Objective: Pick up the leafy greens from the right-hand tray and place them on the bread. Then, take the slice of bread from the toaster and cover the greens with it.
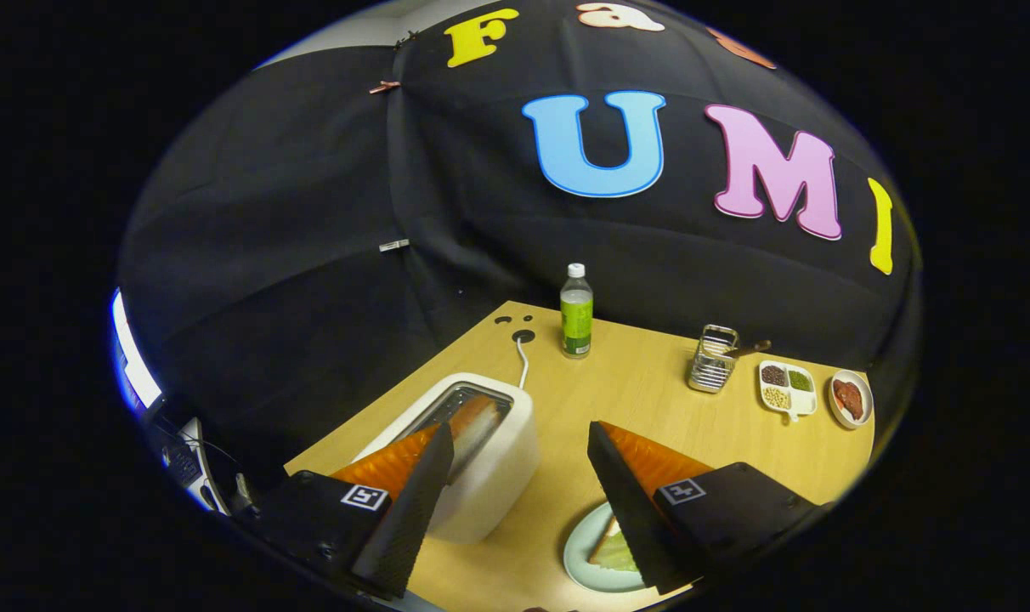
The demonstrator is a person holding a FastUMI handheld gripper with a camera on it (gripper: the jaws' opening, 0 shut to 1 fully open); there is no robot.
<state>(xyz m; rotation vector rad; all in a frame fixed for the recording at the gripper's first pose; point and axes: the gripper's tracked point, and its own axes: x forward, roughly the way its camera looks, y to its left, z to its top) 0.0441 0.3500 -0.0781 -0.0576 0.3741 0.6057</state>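
Tool [519,459] spread wide, both fingers apart and clamped on nothing, hanging above the wooden desk [651,399]. Just ahead of the left finger, a white toaster [481,463], slot up, with a slice of bread [474,422] standing in it, top edge poking out close beside that fingertip. Under the right finger, a pale plate [587,561], partly hidden by it, carrying a bread slice [602,544] with leafy greens [619,554] already lying on top. From the toaster's far end, a white cord [523,365] running to a dark opening in the desk. Beyond the fingers, roughly between them, a clear bottle [576,311] with a green label and white cap, upright near the desk's far edge. Farther off beyond the right finger, a small wire rack [713,359] with a brown-handled utensil sticking out, then a white divided tray [787,389] holding small heaps of grains or beans, then a round dish [850,399] with something reddish-brown in it.
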